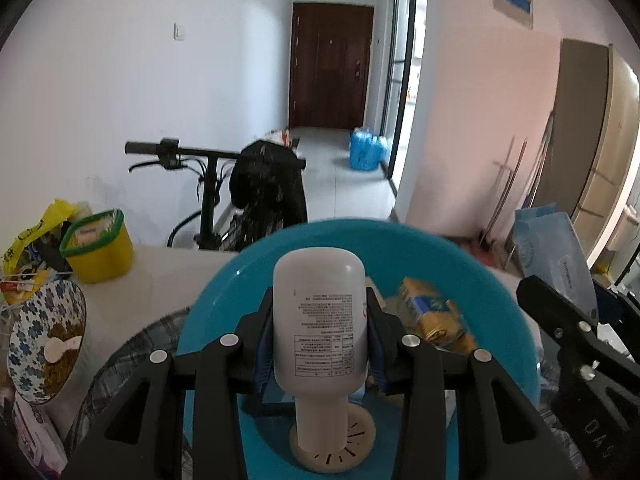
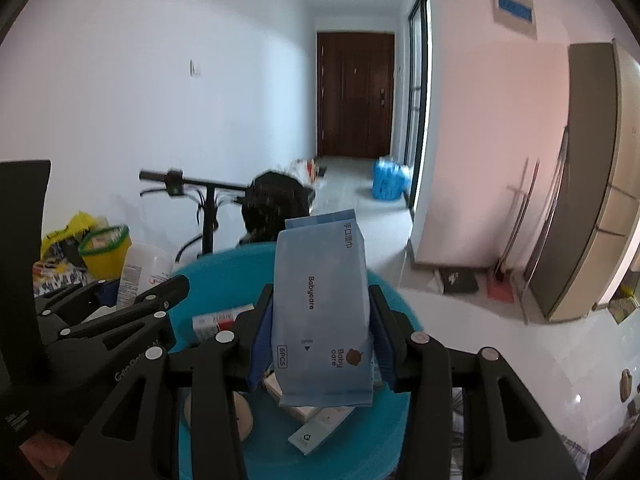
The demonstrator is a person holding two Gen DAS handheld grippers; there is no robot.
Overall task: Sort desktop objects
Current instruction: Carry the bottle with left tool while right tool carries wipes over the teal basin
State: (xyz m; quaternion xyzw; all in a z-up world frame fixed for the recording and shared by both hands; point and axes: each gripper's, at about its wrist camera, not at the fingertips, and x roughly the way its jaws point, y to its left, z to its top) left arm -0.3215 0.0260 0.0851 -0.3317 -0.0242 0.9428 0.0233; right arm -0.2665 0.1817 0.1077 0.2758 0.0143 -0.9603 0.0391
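Both grippers loaded: bottle [image 1: 319,320] L, wipes pack [image 2: 322,312] R.

Bottle [image 1: 319,320] & wipes pack [image 2: 322,312] over basin [image 1: 500,280], pack right of bottle; bike [image 1: 208,184] behind.

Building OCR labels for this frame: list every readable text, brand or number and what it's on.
"Babycare": blue wipes pack, centre, held in the right hand-held gripper.
"Baby care": same pack, by the logo.
"6PCS": same pack.
"OPEN": same pack, by an arrow.
Chinese characters at the pack's top: too small to read.
White bottle in the left hand-held gripper: fine print and table, unreadable.
Yellow bag: black characters, blurred.
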